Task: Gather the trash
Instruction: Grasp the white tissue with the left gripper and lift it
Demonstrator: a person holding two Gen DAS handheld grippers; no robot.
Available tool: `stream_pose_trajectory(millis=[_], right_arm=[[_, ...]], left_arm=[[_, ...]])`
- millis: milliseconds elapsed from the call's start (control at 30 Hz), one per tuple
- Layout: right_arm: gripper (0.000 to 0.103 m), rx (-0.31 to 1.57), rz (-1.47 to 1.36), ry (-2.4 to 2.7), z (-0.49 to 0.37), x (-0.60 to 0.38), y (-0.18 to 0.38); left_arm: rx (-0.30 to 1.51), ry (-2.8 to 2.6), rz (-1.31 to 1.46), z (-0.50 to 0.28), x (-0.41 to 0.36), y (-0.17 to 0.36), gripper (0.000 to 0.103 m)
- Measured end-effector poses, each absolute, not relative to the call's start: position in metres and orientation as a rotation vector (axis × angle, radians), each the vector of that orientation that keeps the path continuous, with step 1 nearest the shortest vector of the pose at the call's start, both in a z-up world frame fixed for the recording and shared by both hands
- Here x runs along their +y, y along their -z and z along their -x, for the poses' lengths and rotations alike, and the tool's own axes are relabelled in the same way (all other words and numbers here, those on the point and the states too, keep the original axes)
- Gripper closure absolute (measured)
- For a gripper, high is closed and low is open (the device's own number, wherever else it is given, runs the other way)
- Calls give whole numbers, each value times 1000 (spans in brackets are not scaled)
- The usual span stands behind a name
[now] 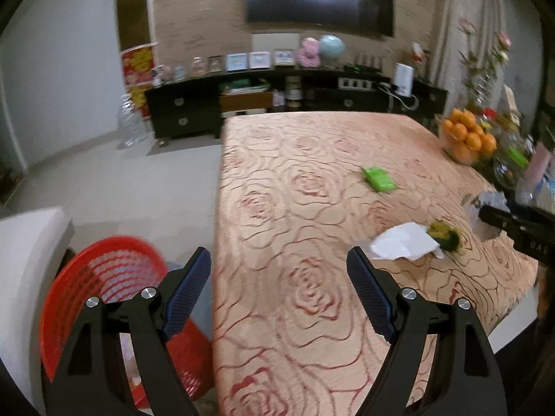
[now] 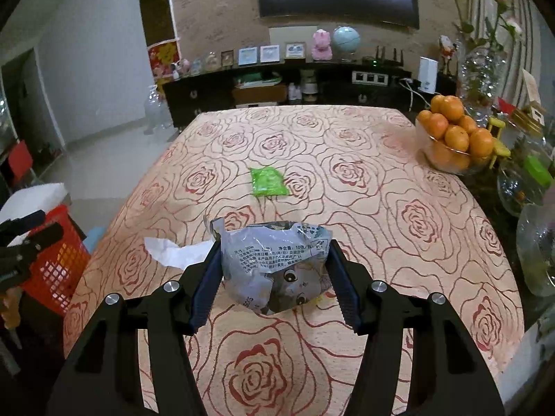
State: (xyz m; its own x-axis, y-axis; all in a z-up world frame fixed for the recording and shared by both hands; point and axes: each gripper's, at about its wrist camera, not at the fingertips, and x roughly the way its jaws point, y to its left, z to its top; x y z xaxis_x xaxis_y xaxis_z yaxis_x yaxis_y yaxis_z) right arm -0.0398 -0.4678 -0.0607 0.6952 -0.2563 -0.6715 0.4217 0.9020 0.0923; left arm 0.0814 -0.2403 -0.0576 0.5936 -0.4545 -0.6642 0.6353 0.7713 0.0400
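Grey crumpled wrapper point(image 2: 274, 270) sits pinched between the right gripper point(image 2: 274, 277) jaws above the counter point(image 2: 347, 159), while the left gripper point(image 1: 279, 294) jaws stand spread and empty near the red basket point(image 1: 79, 277).

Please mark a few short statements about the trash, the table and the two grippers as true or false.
1. The right gripper holds a crumpled printed wrapper between its jaws. True.
2. The left gripper carries a white tissue. False: its jaws stand open with nothing between them; the crumpled white paper lies on the tablecloth.
3. A green packet lies on the table, apart from both grippers. True.
4. The red basket stands on the table. False: it sits on the floor beside the table.
5. The bowl of oranges is empty. False: it is piled with oranges.
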Motion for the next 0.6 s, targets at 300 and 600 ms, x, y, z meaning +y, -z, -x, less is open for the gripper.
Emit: stream_pose_trajectory(millis=[300,600], right_arm=[[46,698,-287,420,49,-482,60],[46,715,-318,445,57,-493,67]], left_arm=[[715,822,-404,-86,-322,80,25],[797,952,-470,-89,-386,134,25]])
